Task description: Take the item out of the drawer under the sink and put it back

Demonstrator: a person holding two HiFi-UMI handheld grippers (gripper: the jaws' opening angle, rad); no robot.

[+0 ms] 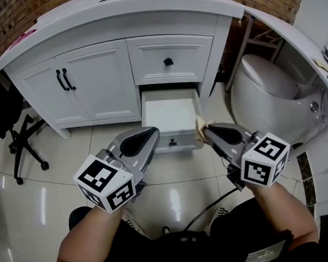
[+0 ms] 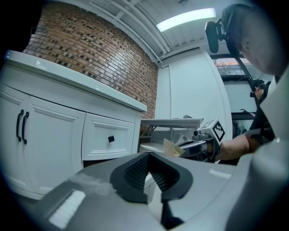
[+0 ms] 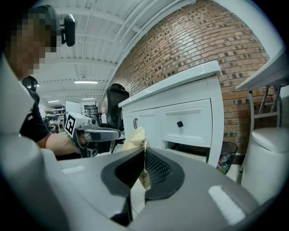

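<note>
The item (image 1: 199, 129), a thin tan paper packet, is held clear of the drawer (image 1: 169, 116): it is pinched between the jaws of the right hand-held gripper (image 1: 204, 130), and in the right gripper view the packet (image 3: 136, 138) is seen standing upright out of the closed pads, with its lower edge caught in the right hand-held gripper (image 3: 143, 159). From the head view the packet is placed near the drawer's front right corner; how high above it cannot be told. The drawer, the lower of 2 under the sink, is pulled fully out of the white cabinet (image 1: 90, 82), and its white bottom is seen bare, while the upper drawer (image 1: 169, 59) is shut. The left hand-held gripper (image 1: 152, 135) is held beside the drawer's front left corner; in its own view the ribbed pads of the left hand-held gripper (image 2: 148, 159) are brought together with nothing between them. The step in hand is judged to be the turn between taking out and putting back, with the removal done and the return not yet made. For the next move, the packet would have to be carried leftward and forward over the open compartment, lowered until it is inside the walls, and only then released by parting the right jaws; the drawer is left to be pushed shut afterwards, for which the idle left tool is well placed.
</note>
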